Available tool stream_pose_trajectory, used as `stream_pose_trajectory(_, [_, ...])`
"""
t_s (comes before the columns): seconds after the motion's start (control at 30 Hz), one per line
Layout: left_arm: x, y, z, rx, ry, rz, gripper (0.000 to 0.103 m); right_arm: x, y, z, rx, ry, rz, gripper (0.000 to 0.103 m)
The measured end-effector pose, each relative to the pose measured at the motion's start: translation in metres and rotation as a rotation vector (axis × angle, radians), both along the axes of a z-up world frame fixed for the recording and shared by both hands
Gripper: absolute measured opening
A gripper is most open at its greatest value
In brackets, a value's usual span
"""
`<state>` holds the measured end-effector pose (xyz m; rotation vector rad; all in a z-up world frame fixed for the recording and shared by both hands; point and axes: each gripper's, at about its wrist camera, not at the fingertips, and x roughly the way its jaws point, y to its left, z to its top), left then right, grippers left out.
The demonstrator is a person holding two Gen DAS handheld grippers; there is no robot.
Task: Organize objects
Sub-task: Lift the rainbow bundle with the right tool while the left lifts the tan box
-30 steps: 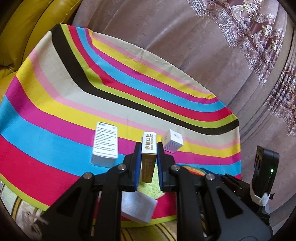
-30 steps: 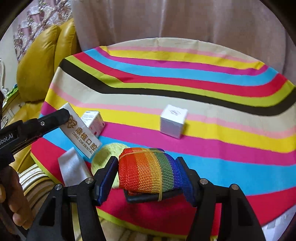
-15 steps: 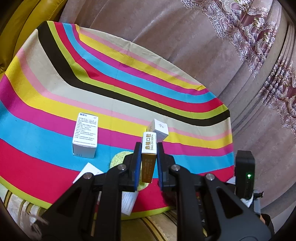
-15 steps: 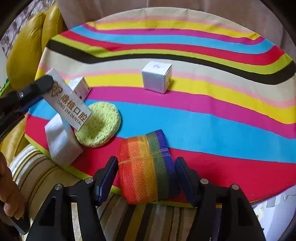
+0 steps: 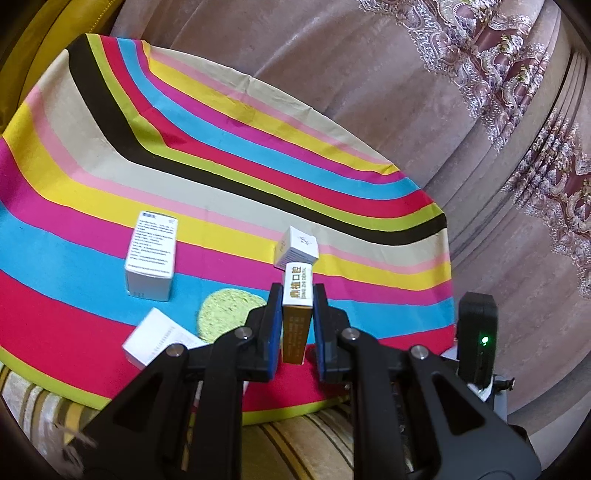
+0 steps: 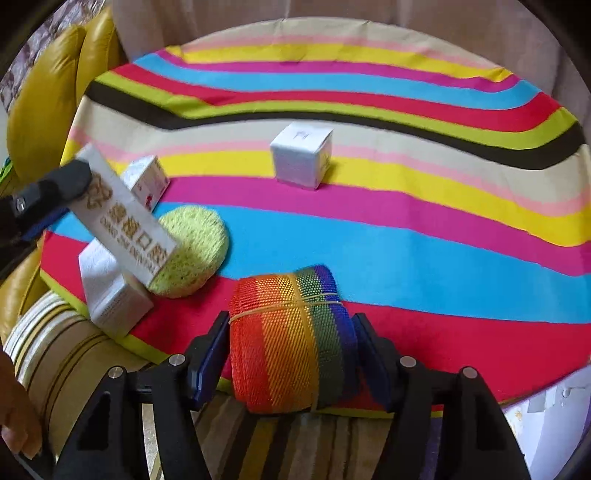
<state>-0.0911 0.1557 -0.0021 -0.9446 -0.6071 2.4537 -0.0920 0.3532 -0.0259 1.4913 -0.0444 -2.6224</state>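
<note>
Striped desk [image 6: 406, 251]: both tongs now drawn back to its near edge, loads still gripped.
Left tongs [image 5: 298, 317] clamp dental box [image 5: 295, 314]; right tongs [image 6: 291, 354] clamp rainbow mesh roll [image 6: 291, 339]; neither placed.

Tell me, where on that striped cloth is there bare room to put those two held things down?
Widest free patch: the far stripes behind the white cube box, up to the curtain. Also bare: the blue and red bands right of the rainbow mesh roll. Crowded: the near-left corner, where the green sponge and two white boxes cluster.
</note>
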Motion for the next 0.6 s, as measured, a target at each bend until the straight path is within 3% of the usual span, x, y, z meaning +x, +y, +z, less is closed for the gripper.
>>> stream_pose_trajectory(0.37, [0.007, 0.039, 0.002, 0.064, -0.035, -0.117, 0.019, 0.041, 0.047, 0.016, -0.047, 0.061, -0.178, 0.064])
stream_pose_trajectory(0.6, [0.014, 0.097, 0.0, 0.091, -0.069, -0.253, 0.019, 0.081, 0.093, 0.018, -0.048, 0.06, -0.293, 0.064])
